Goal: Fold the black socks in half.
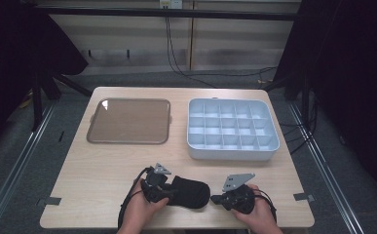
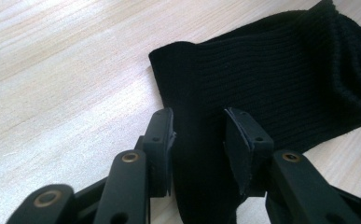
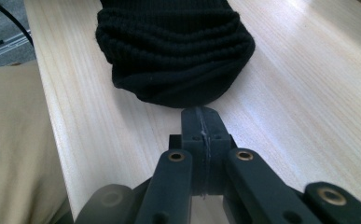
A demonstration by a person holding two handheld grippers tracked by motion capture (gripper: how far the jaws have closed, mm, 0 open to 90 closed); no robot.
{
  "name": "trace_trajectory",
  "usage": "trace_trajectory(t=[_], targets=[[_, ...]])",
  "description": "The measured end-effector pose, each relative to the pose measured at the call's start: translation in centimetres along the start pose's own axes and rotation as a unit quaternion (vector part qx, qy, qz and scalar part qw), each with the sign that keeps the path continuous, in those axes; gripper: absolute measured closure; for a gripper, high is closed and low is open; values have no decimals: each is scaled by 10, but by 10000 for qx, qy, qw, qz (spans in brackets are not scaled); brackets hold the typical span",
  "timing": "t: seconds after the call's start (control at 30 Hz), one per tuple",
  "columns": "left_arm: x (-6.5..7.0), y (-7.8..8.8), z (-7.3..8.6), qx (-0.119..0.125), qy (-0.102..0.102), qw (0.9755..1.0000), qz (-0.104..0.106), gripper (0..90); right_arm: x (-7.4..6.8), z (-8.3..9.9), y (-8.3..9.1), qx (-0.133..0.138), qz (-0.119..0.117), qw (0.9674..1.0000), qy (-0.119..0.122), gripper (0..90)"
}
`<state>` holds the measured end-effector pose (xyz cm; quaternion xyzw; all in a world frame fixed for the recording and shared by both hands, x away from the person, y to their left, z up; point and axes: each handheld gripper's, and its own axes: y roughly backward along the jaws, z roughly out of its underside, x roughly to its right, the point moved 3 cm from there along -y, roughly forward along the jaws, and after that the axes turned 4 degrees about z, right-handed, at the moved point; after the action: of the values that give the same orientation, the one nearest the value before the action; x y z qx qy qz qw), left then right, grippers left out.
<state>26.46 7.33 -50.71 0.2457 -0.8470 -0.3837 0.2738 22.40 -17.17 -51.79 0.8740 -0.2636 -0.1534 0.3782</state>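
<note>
Your left gripper [image 2: 197,133] has a fold of the black knitted sock [image 2: 281,79] standing between its two pads. The jaws are a moderate way apart, and in the left gripper view the fabric fills most of the gap and lies against the right-hand pad [image 2: 238,140], with a thin sliver of daylight along the left-hand one, so you cannot yet call it a firm pinch. From above, that gripper [image 1: 158,187] sits at the sock's left end, your hand [image 1: 142,207] wrapped behind it.

The sock [image 1: 190,193] lies flat on the desk [image 1: 103,165] near its front edge, about midway between the two front corners, stretched left to right between your hands. Its ribbed, bunched end [image 3: 176,51] points toward your right gripper.

Your right gripper [image 3: 201,119] is fully closed, its pads pressed flat together with nothing between them. Its tips rest just short of the sock's rounded end, very near but with a narrow strip of bare wood between. In the high view it [image 1: 218,199] lies low by the front edge, right of the sock.

Farther back, a flat brownish tray lid [image 1: 129,121] lies toward the back left corner and a white compartment box [image 1: 232,129] toward the back right, both well apart from the sock.
</note>
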Motion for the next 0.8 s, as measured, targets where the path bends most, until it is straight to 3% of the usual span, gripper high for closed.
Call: trace_trajectory(t=[0.8], targets=[[7,8,-9,108,-93,9999,54,746,-1,-1,0,-2,27,10000,22,900]])
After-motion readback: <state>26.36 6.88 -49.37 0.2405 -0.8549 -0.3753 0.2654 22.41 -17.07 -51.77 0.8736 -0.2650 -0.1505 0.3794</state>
